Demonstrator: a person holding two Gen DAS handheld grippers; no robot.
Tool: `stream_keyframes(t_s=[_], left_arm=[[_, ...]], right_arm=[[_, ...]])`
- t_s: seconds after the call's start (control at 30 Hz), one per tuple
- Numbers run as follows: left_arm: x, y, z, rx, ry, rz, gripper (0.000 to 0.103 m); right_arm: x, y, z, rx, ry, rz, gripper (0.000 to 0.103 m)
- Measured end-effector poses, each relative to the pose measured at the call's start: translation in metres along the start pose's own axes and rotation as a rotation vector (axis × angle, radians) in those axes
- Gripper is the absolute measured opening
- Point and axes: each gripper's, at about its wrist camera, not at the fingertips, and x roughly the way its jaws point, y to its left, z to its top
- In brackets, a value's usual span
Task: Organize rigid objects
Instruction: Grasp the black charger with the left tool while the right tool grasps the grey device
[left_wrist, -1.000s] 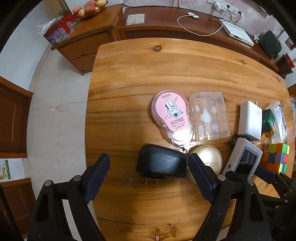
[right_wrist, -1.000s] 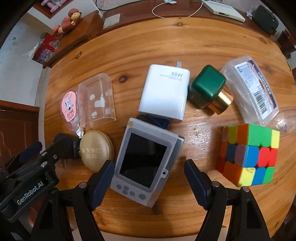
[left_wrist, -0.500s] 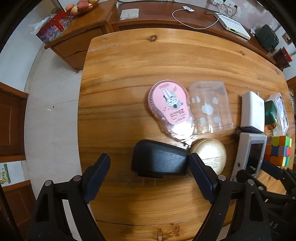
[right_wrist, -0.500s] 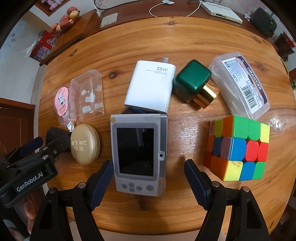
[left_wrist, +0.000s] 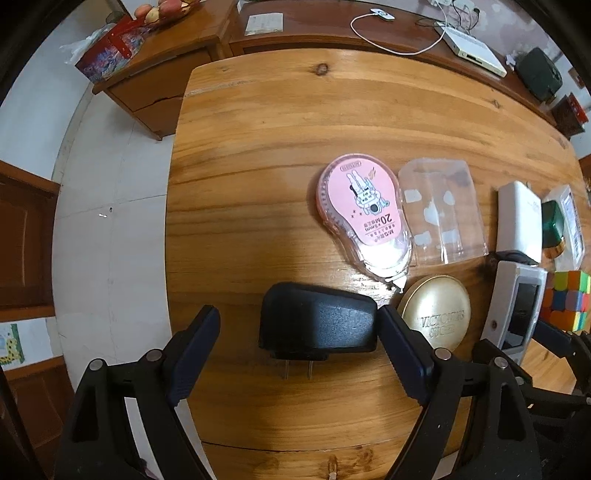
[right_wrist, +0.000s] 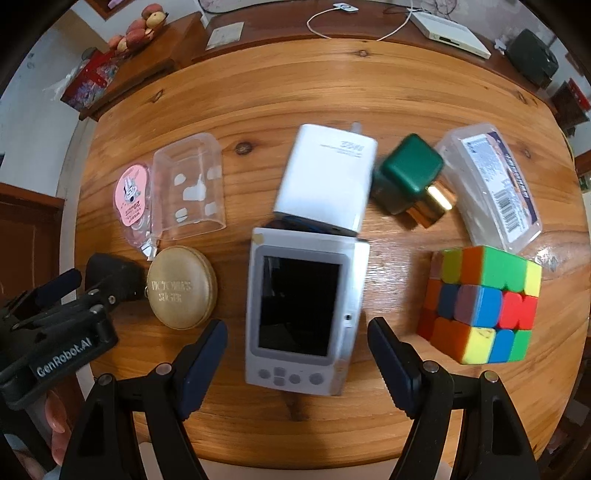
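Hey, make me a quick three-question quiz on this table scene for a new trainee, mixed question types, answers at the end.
1. True or false: the black plug-in power adapter lies between the left gripper's open jaws.
2. Which thing sits between the right gripper's jaws?
A. multicoloured puzzle cube
B. grey handheld device with a dark screen
C. round gold compact
3. Fill in: the white charger block lies beside the green cube-shaped bottle with a ____ cap.

Key: 1 true; 2 B; 3 gold.

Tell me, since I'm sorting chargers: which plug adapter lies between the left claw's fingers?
The black adapter, prongs pointing toward the camera. The white adapter sits farther off, above the grey handheld device.
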Motion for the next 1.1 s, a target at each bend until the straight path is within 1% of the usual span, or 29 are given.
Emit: stream_keyframes(t_s=[0.13, 0.17, 0.2, 0.23, 0.27, 0.33, 0.43, 0.53, 0.7, 0.8, 0.93, 1.1], left_arm=[[0.002, -0.002, 0.000, 0.003, -0.001, 0.008, 0.086], [0.002, -0.002, 0.000, 0.003, 0.002, -0.002, 0.082], [0.003, -0.002, 0.000, 0.004, 0.006, -0.011, 0.074], [0.005, 0.000, 0.001, 0.006, 0.011, -0.017, 0.069], [0.005, 0.002, 0.002, 0.005, 0.010, -0.021, 0.066], [0.004, 0.001, 0.002, 0.009, 0.006, -0.010, 0.066], [0.002, 0.000, -0.002, 0.007, -0.001, -0.005, 0.065], [-0.002, -0.003, -0.007, 0.009, -0.014, -0.001, 0.065], [-0.036, -0.011, -0.020, 0.027, -0.079, -0.011, 0.065], [-0.066, -0.018, -0.031, 0.050, -0.123, -0.029, 0.065], [-0.103, -0.024, -0.047, 0.088, -0.178, -0.039, 0.065], [-0.150, -0.025, -0.080, 0.119, -0.249, -0.068, 0.065]], right_arm=[[0.009, 0.008, 0.002, -0.004, 0.022, -0.028, 0.078], [0.011, 0.009, 0.002, -0.004, 0.026, -0.038, 0.078], [0.013, 0.010, 0.001, -0.004, 0.033, -0.041, 0.077], [0.016, 0.013, 0.001, -0.003, 0.041, -0.044, 0.075], [0.016, 0.015, 0.001, -0.011, 0.030, -0.059, 0.072], [0.016, 0.027, 0.007, -0.023, 0.016, -0.085, 0.060], [0.015, 0.030, 0.005, -0.024, 0.010, -0.075, 0.059], [0.012, 0.020, 0.000, -0.021, 0.006, -0.070, 0.059], [0.003, 0.009, -0.009, 0.012, -0.004, -0.012, 0.058], [-0.011, 0.004, -0.017, 0.020, -0.026, 0.011, 0.058], [-0.042, -0.002, -0.035, 0.031, -0.073, 0.061, 0.058], [-0.090, -0.008, -0.063, 0.012, -0.157, 0.103, 0.058]])
